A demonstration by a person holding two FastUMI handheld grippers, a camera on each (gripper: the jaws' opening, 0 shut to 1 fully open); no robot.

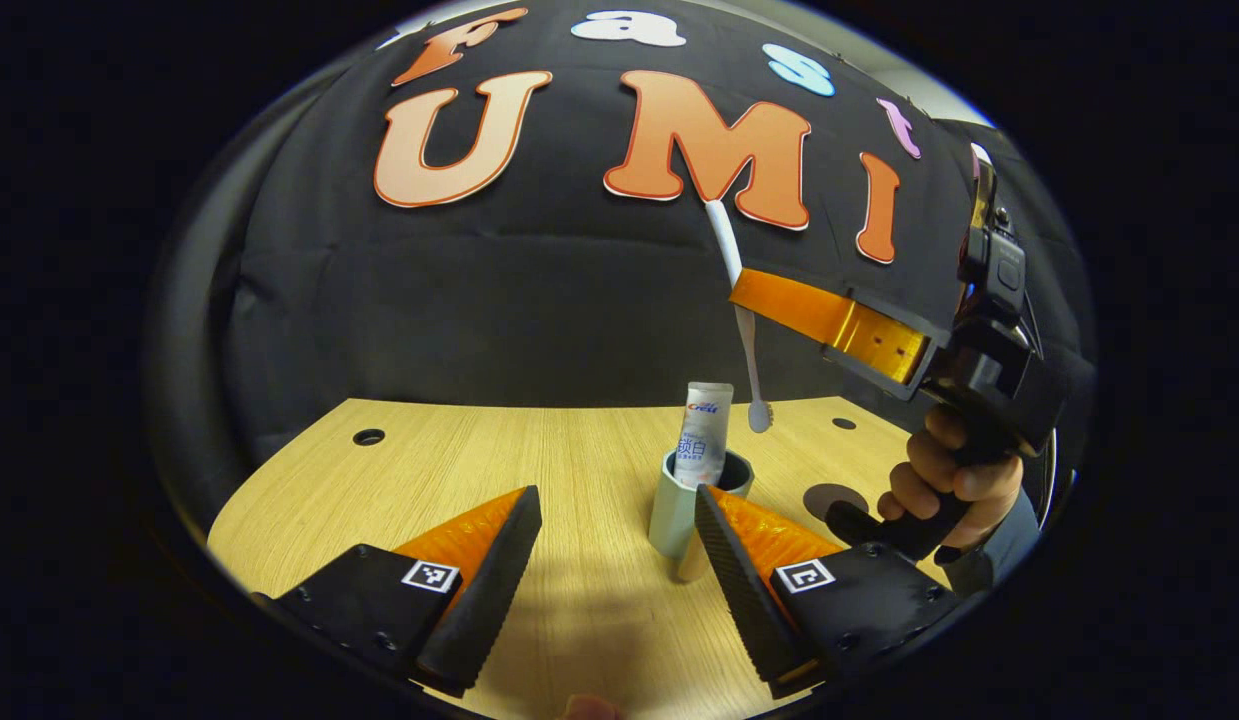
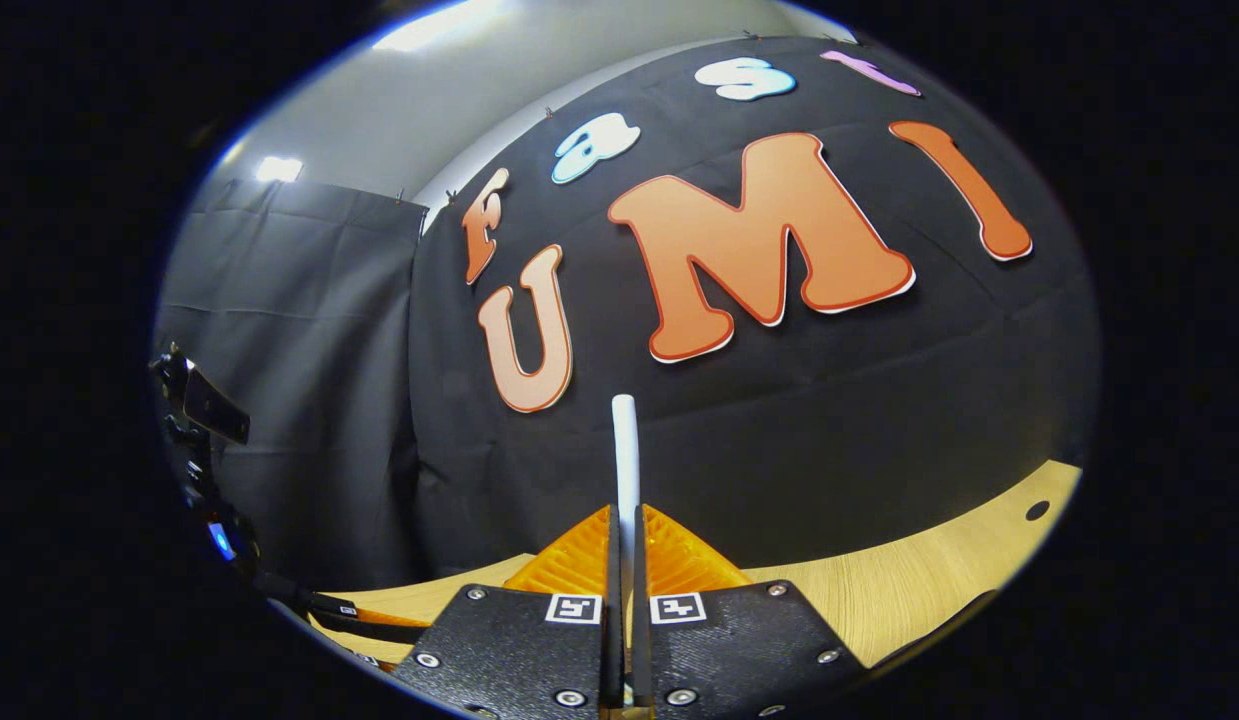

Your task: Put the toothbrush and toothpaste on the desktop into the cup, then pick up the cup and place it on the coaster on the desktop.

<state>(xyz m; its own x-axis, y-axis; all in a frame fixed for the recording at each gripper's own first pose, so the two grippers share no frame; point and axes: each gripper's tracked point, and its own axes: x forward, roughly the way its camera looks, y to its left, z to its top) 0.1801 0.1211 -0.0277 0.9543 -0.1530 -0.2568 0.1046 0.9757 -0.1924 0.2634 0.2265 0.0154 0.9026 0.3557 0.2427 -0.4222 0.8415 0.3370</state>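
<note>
Up above the cup (image 1: 697, 515), the right gripper (image 1: 744, 288) pinches the toothbrush (image 1: 741, 320) mid-handle, bristles hanging down just over the rim. Light, stiff, slick plastic, so a firm pinch matters. Paste (image 1: 703, 432) stands inside already. Left gripper (image 1: 614, 560) hangs wide open beside the cup.

The wooden desktop (image 1: 579, 600) (pale grain) bears the cup (image 1: 679, 520) and a dark round coaster (image 1: 834, 497).

cup (image 1: 679, 520) base behind tongs finger (image 1: 724, 570)
</note>
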